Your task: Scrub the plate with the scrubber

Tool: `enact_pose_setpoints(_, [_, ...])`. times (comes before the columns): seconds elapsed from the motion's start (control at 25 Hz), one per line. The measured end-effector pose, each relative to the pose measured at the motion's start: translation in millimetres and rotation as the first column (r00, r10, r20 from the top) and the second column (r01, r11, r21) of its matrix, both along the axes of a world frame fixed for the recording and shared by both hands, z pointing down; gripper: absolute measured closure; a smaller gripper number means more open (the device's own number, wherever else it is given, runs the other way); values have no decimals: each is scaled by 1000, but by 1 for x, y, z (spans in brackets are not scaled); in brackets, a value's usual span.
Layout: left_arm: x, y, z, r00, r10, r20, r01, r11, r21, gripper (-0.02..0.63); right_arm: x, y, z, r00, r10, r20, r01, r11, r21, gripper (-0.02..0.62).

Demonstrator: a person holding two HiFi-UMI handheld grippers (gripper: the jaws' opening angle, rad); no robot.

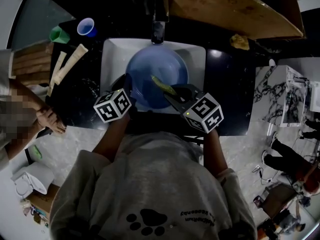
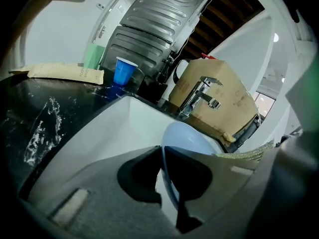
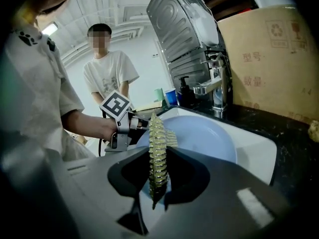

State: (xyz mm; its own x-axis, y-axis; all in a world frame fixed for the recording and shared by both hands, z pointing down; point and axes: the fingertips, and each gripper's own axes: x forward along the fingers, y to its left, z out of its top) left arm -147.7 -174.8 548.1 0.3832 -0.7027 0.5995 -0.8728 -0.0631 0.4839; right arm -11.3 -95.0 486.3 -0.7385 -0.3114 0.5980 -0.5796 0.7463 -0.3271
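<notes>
A pale blue plate (image 1: 157,79) lies tilted in the white sink (image 1: 112,54). My left gripper (image 1: 126,86) is shut on the plate's near left rim; in the left gripper view that rim (image 2: 184,138) runs edge-on between the jaws of my left gripper (image 2: 163,158). My right gripper (image 1: 172,94) is shut on a yellow-green scrubber (image 1: 162,85), which rests on the plate's face. In the right gripper view the scrubber (image 3: 157,153) stands on edge between the jaws of my right gripper (image 3: 158,178), with the plate (image 3: 204,138) behind it.
A faucet (image 1: 158,30) stands at the sink's back. A blue cup (image 1: 86,27) and a green cup (image 1: 59,35) sit on the dark wet counter (image 1: 80,91) at left beside long packets (image 1: 70,64). A yellow sponge (image 1: 240,41) lies right. Another person (image 3: 109,73) stands close by on the left.
</notes>
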Motion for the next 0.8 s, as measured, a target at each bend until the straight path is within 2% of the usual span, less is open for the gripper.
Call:
enact_pose_setpoints(0.28, [8,-14,30,997,53,50,-50,997,-66,580,12,-13,26,998,60,-6,-61,998,-35,520])
enact_pose_setpoints(0.52, [22,-22,53,996,88,21,-86,992,-97,580,16,-22,48,995,104,-9,-105,992,-71,520])
enact_pose_setpoints(0.8, [25,-34,67,990,135,37,-129,983,-128,580,8,-35,62,988,156,-18,-157,984,-80,520])
